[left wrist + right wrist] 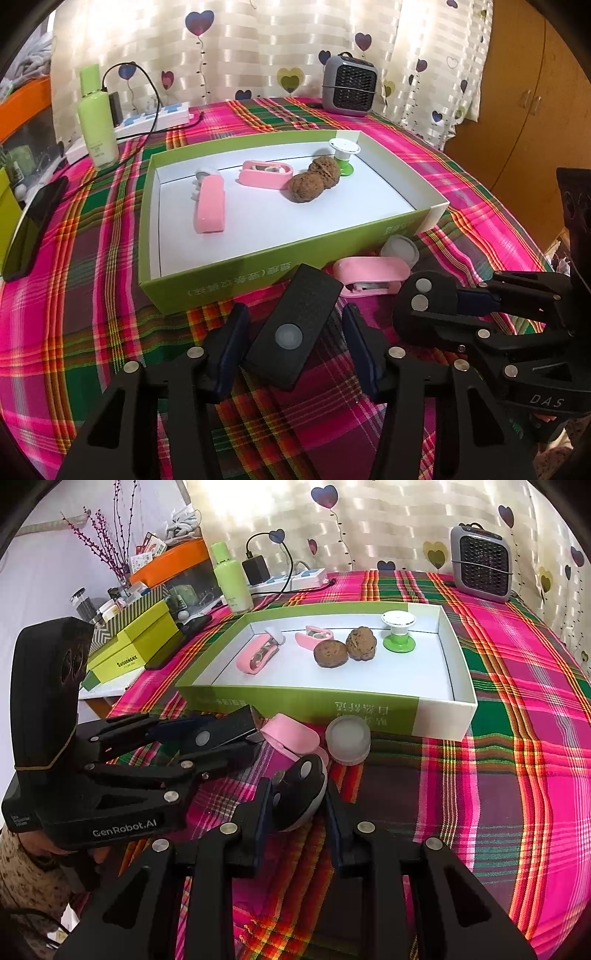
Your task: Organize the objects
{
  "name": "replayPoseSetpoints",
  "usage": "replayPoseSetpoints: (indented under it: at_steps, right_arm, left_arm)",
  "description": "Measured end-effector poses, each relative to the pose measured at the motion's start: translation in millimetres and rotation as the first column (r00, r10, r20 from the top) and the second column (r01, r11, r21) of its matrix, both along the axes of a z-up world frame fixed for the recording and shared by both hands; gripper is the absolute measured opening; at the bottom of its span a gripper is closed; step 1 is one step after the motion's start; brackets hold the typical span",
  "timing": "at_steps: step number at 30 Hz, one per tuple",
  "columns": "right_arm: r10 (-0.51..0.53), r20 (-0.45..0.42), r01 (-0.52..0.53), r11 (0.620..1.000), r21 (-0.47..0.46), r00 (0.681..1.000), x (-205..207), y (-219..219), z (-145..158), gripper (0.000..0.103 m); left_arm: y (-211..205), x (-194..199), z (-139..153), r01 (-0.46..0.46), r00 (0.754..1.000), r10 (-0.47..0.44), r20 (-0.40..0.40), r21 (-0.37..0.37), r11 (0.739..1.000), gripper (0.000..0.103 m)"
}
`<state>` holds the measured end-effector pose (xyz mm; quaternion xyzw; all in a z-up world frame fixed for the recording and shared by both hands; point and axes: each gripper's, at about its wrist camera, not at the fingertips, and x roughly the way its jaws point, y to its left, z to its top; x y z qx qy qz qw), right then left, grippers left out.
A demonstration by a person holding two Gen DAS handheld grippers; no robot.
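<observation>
A green box (236, 278) (295, 701) with a white inside holds two pink clips (210, 206) (264, 173), two walnuts (308, 184) (345, 648) and a green-and-white spool (343, 155) (398, 629). In front of it lie a pink clip (369, 275) (291, 738) and a white cap (400, 249) (349, 740). My left gripper (291, 345) is open around a black rectangular remote (295, 325) (218, 734) lying on the cloth. My right gripper (297, 808) (436, 306) is open around a rounded black device (299, 790) with a white rim.
A plaid cloth (92, 295) covers the table. At the back stand a green bottle (96, 122), a power strip with cables (155, 118) and a small grey heater (349, 86) (480, 566). A black phone (33, 225) and yellow-green boxes (133, 653) lie at the left.
</observation>
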<state>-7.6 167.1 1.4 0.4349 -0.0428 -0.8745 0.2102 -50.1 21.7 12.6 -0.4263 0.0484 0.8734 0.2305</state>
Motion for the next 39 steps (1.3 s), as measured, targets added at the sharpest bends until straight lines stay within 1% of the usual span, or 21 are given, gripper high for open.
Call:
replayPoseSetpoints:
  at_steps: [3,8,11,14,28,31,39]
  right_arm:
    - [-0.001,0.002,0.001,1.000,-0.001,1.000,0,0,-1,0.028]
    - [0.000,0.002,0.000,1.000,0.000,1.000,0,0,-1,0.028]
    - [-0.001,0.002,0.001,1.000,-0.001,1.000,0,0,-1,0.028]
    - [-0.001,0.000,0.001,1.000,0.000,1.000,0,0,-1,0.028]
    - [0.002,-0.016,-0.002,1.000,-0.002,1.000,2,-2,3,0.028]
    - [-0.001,-0.023,0.001,1.000,-0.007,1.000,2,-2,6,0.028]
    - [0.006,-0.040,-0.007,1.000,-0.015,0.999,4,-2,11,0.028]
  left_arm:
    - [-1,0,0,-0.009,1.000,0.009,-0.003,-0.005,1.000,0.045]
    - [-2,0,0,-0.011,1.000,0.011,-0.006,-0.005,1.000,0.043]
    - [-3,-1,1,-0.017,1.000,0.017,-0.006,-0.004,1.000,0.031]
    - [-4,-2,1,-0.025,1.000,0.025,-0.006,0.000,1.000,0.026]
    - [-5,2,1,-0.034,0.999,0.034,-0.004,0.009,0.999,0.026]
    - [-6,6,4,-0.032,0.999,0.032,-0.011,0.025,0.999,0.025]
    - [-9,11,7,-0.049,0.999,0.050,-0.013,0.029,0.998,0.025]
